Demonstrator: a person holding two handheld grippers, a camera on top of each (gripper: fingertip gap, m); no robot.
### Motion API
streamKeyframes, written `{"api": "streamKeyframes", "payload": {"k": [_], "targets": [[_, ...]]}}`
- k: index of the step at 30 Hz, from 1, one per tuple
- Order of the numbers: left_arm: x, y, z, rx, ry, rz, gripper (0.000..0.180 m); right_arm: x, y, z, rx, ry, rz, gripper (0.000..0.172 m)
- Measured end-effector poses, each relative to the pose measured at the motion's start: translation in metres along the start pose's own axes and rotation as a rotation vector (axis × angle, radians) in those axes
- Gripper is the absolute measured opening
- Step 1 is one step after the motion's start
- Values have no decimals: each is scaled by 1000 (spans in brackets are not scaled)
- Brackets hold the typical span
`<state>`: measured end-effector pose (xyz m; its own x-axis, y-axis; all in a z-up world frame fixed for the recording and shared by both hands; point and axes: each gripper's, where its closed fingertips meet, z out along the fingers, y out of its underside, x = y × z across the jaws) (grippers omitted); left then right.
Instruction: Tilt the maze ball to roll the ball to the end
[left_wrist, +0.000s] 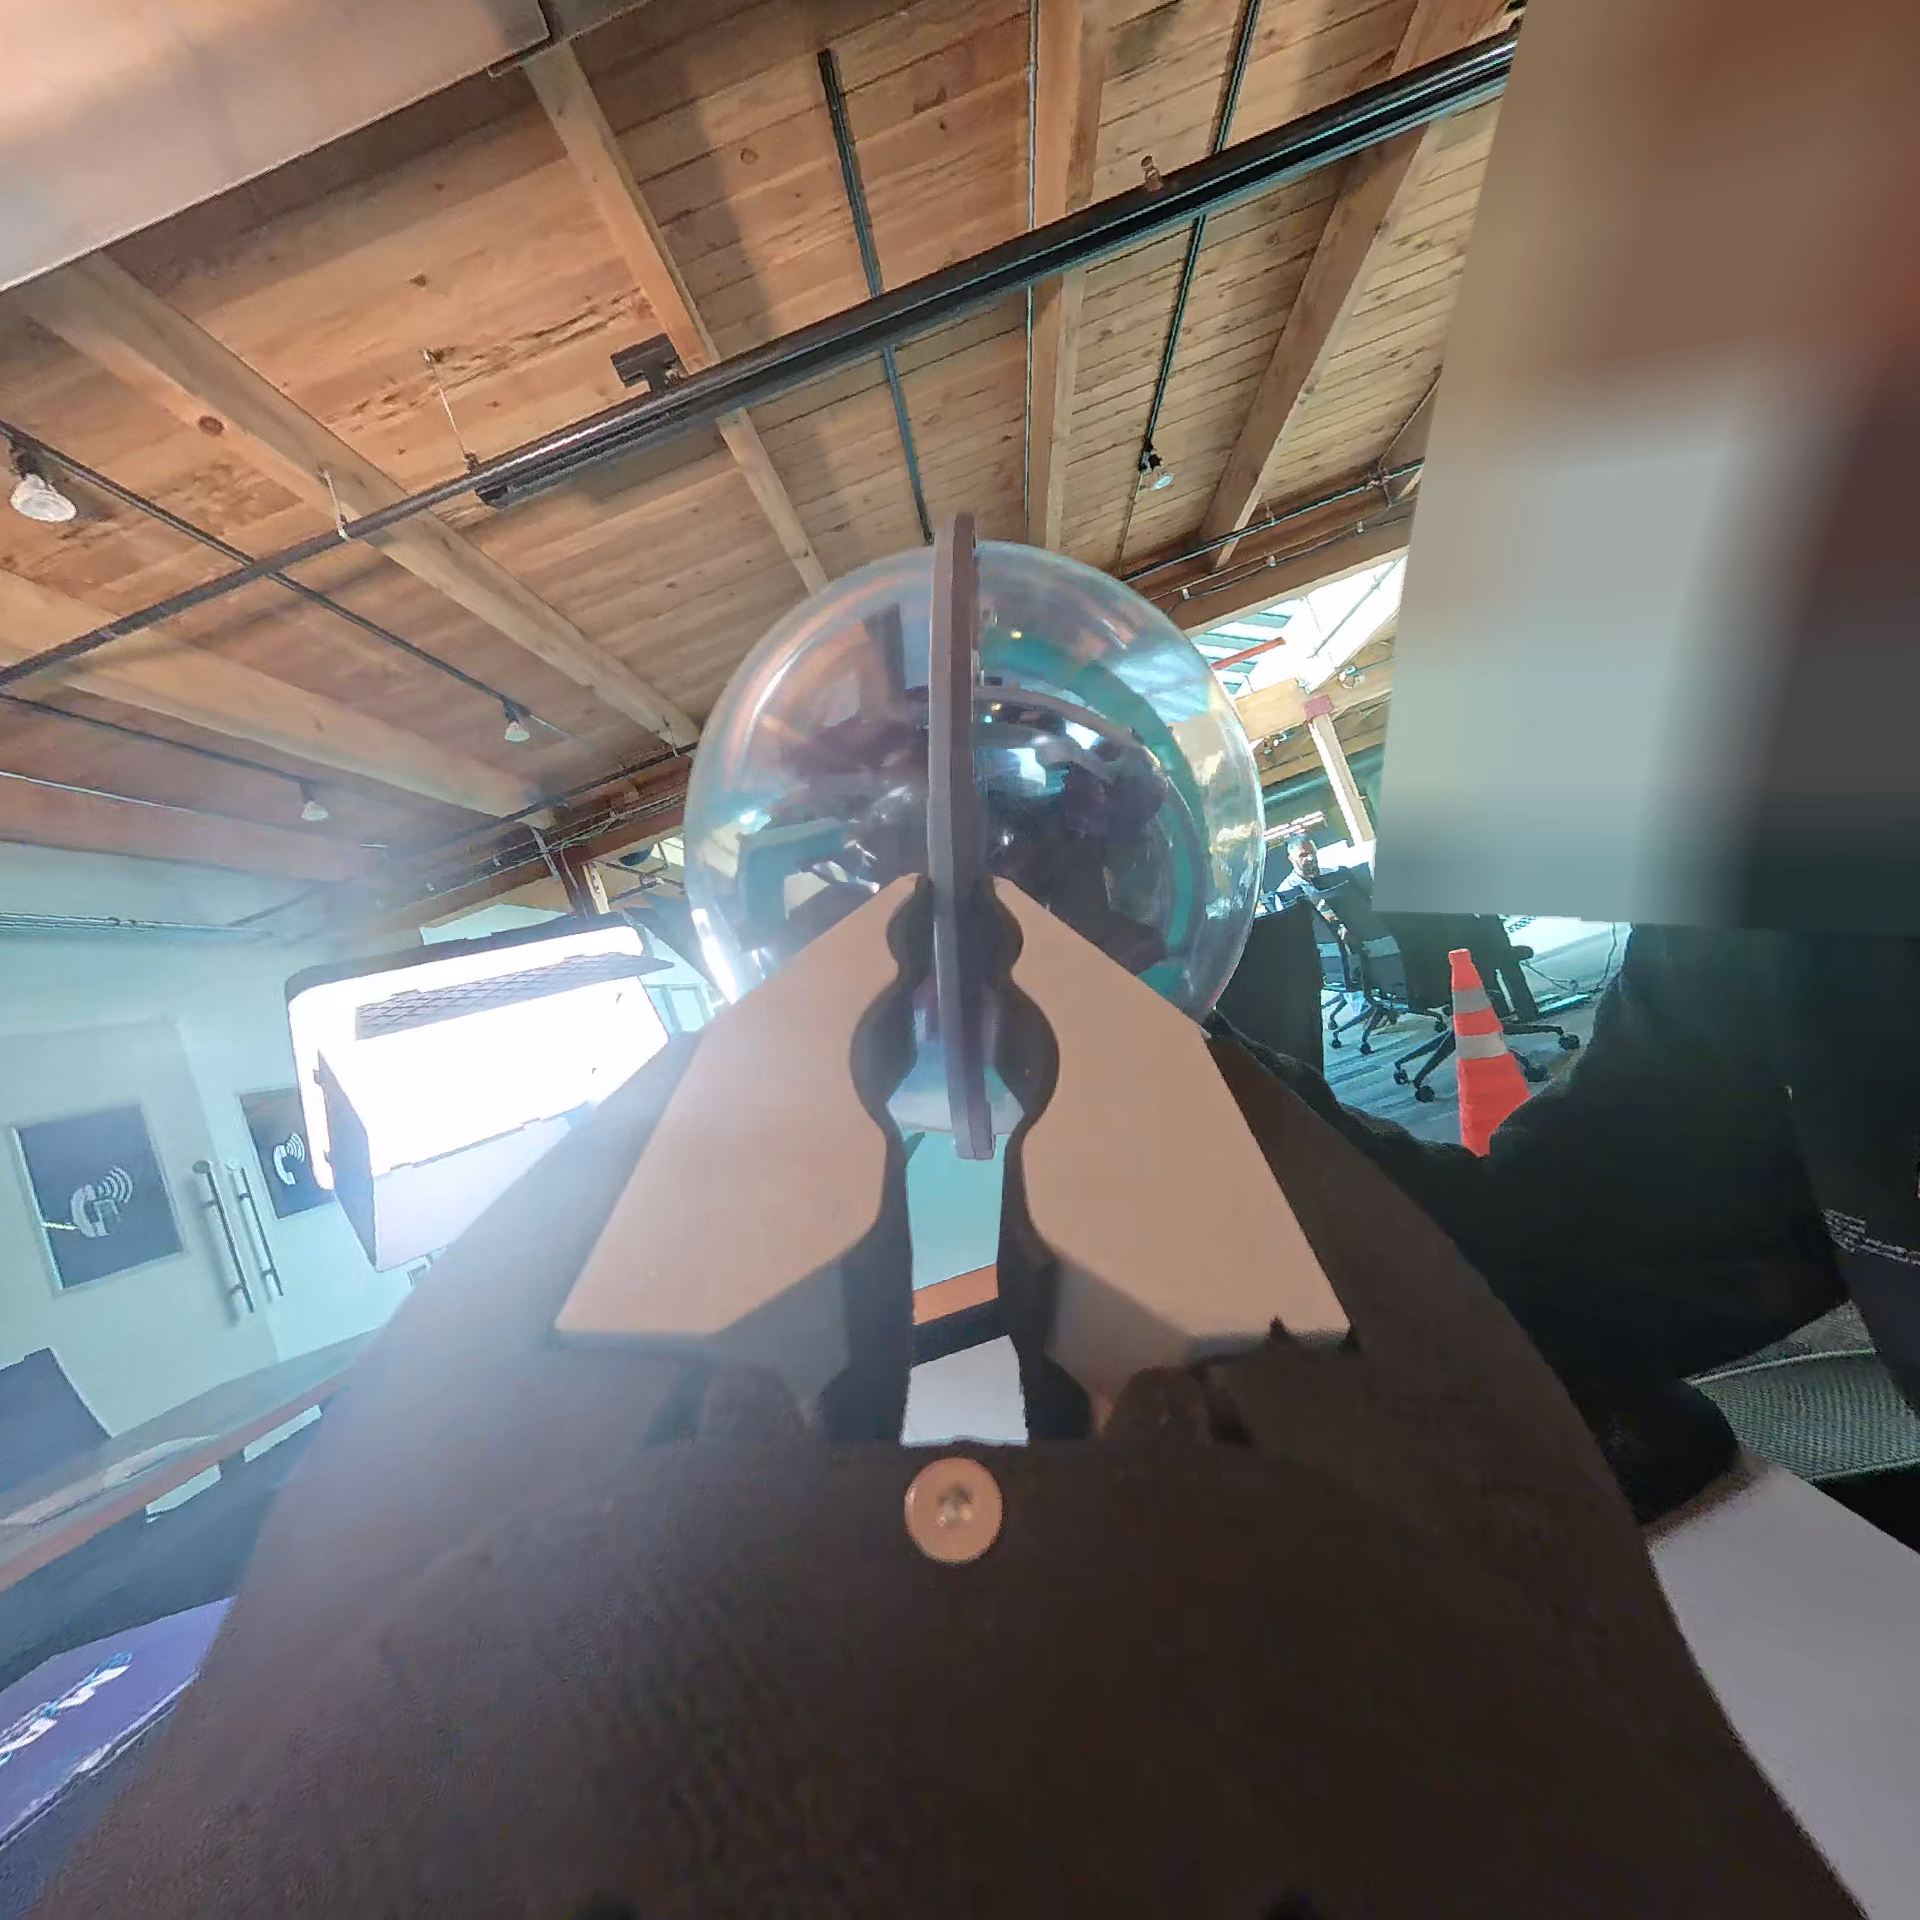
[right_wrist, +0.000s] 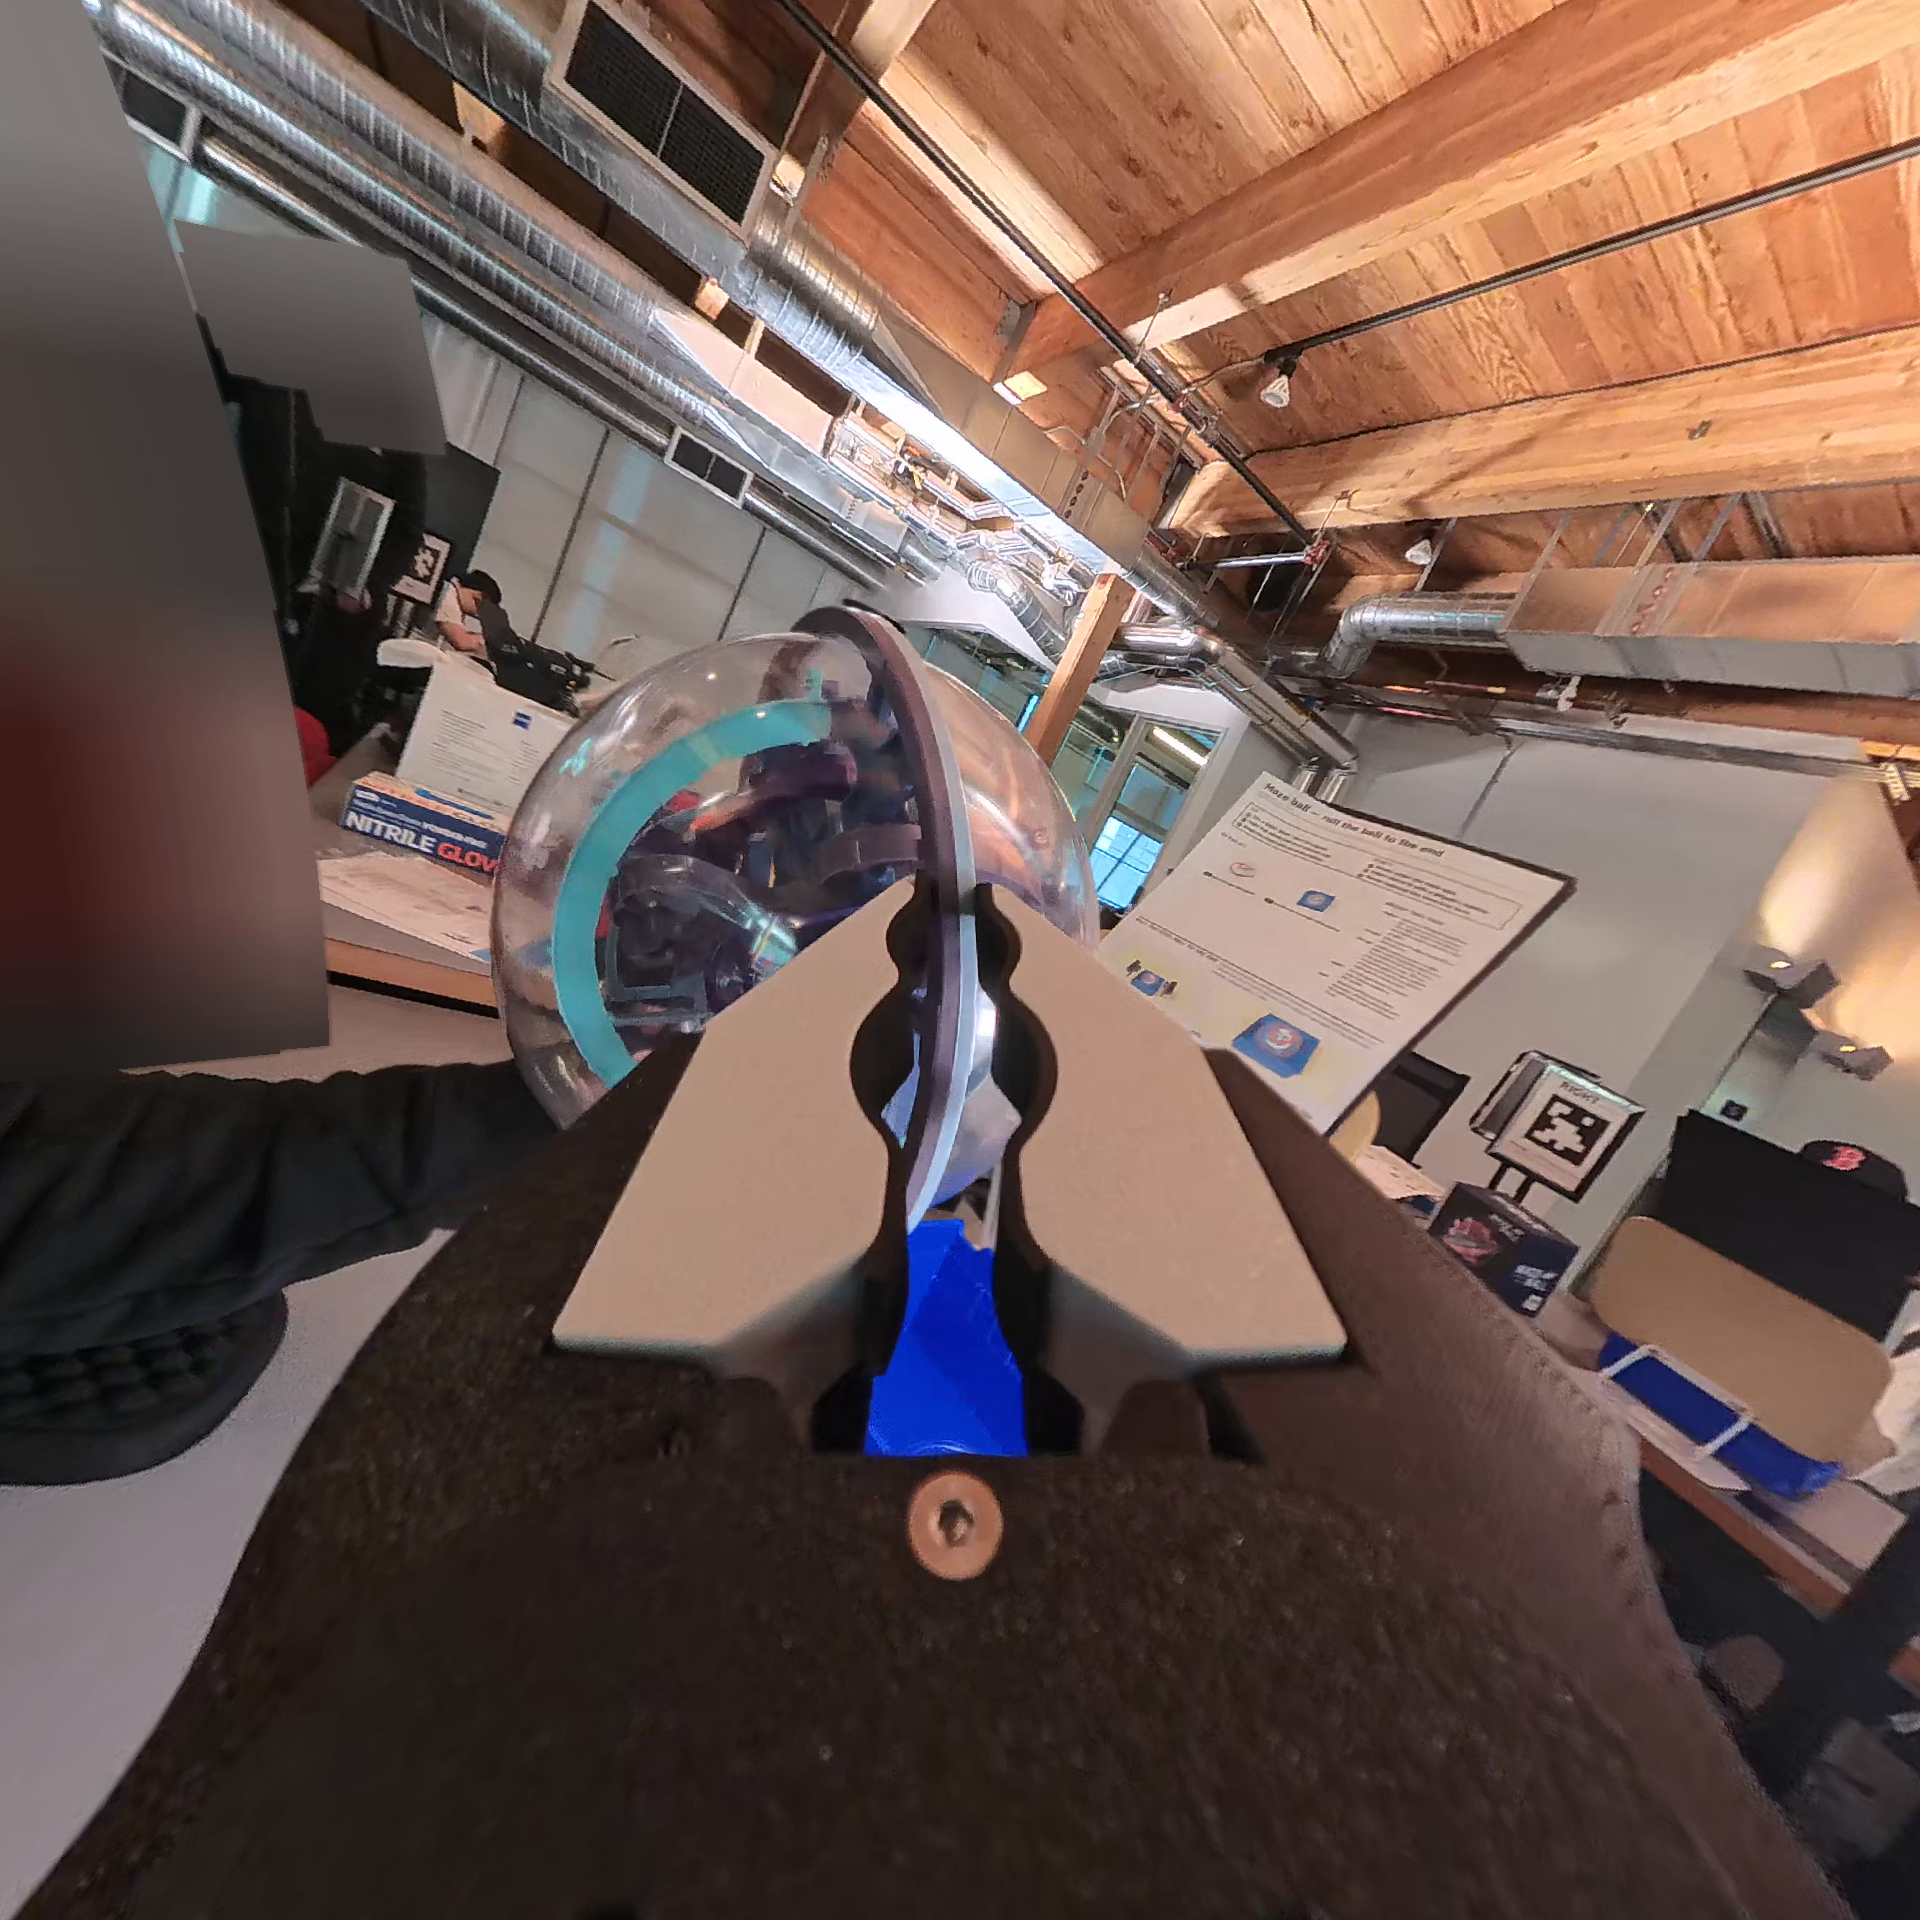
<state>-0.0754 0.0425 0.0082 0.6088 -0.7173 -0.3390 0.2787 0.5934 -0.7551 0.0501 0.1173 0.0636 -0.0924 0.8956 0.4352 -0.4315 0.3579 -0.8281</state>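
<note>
The maze ball (left_wrist: 971, 790) is held up in the air, away from any tabletop, by its thin dark rim (left_wrist: 951, 831), on which the left claw (left_wrist: 958, 902) and the right claw (right_wrist: 951, 902) are each nearly closed and pinching. Because each grip is only on this narrow rim, a strong tilt could, I think, let the sphere twist or slip out. The small ball inside is hard to make out behind reflections and the teal track (right_wrist: 582, 894), so progress cannot be judged.

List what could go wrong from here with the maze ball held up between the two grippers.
1. Both the left gripper and right gripper pinch only the thin dark rim of the maze ball; a sharp tilt might let it slip or twist free.
2. The clear shell reflects glare and the inner tracks look cluttered, so the small ball is hard to follow.
</note>
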Motion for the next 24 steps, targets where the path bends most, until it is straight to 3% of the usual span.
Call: {"api": "streamKeyframes", "payload": {"k": [9, 24], "targets": [[6, 3, 3, -9, 18, 43, 6, -9, -13, -3, 44, 3, -101, 5], [34, -53, 13, -96, 23, 263, 6, -18, -11, 1, 140, -48, -123, 4]]}}
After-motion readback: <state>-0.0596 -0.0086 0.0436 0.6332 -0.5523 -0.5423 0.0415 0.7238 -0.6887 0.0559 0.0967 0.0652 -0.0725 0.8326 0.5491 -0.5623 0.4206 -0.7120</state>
